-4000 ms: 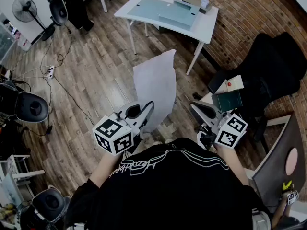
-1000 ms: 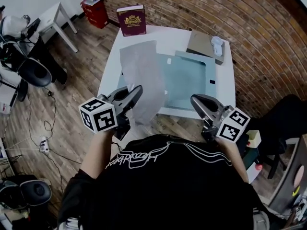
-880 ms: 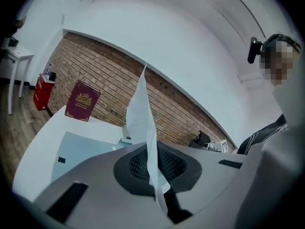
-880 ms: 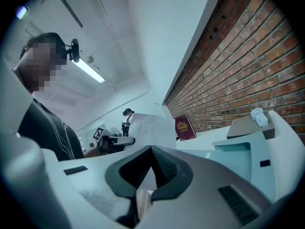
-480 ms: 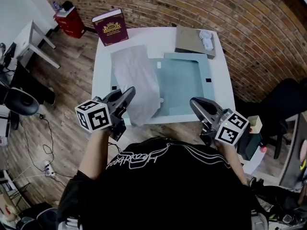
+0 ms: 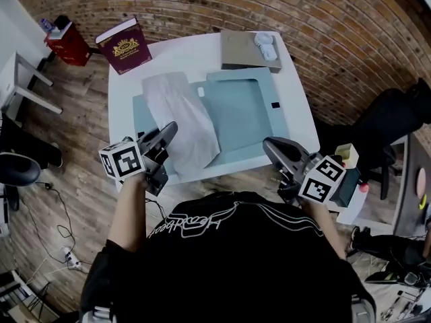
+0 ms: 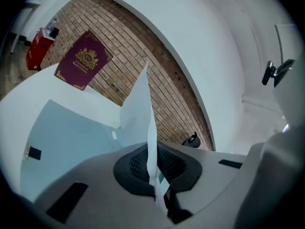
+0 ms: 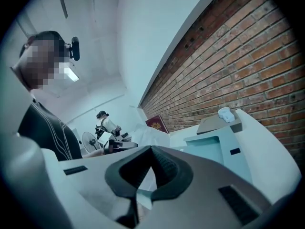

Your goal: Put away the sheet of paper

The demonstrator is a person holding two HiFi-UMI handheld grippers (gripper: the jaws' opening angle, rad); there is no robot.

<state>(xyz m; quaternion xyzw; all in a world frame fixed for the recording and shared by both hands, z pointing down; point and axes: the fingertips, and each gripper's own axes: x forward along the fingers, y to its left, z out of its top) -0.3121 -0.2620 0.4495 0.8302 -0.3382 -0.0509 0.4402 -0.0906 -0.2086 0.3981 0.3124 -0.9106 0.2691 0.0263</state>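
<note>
The sheet of paper (image 6: pixel 182 120) is white and creased, and it reaches from my left gripper (image 6: pixel 170 129) out over the left part of a pale blue folder (image 6: pixel 239 113) on the white table (image 6: pixel 185 56). In the left gripper view the paper (image 7: pixel 138 106) stands on edge, and the left gripper (image 7: pixel 149 149) is shut on its lower edge. My right gripper (image 6: pixel 269 147) hovers at the table's near edge, right of the paper. Its jaws (image 8: pixel 151 151) are shut with nothing in them, and beyond them lies the folder (image 8: pixel 214 147).
A maroon book (image 6: pixel 124 44) leans at the table's far left corner. A grey flat box (image 6: pixel 239 51) with a small white object (image 6: pixel 264 46) sits at the far edge by the brick wall. A red box (image 6: pixel 66 42) stands on the floor to the left, and a black chair (image 6: pixel 397 116) to the right.
The table has come closer and swung under the grippers as the person stepped up to it. The paper, still held in the left gripper, now lies over the folder's left part.
</note>
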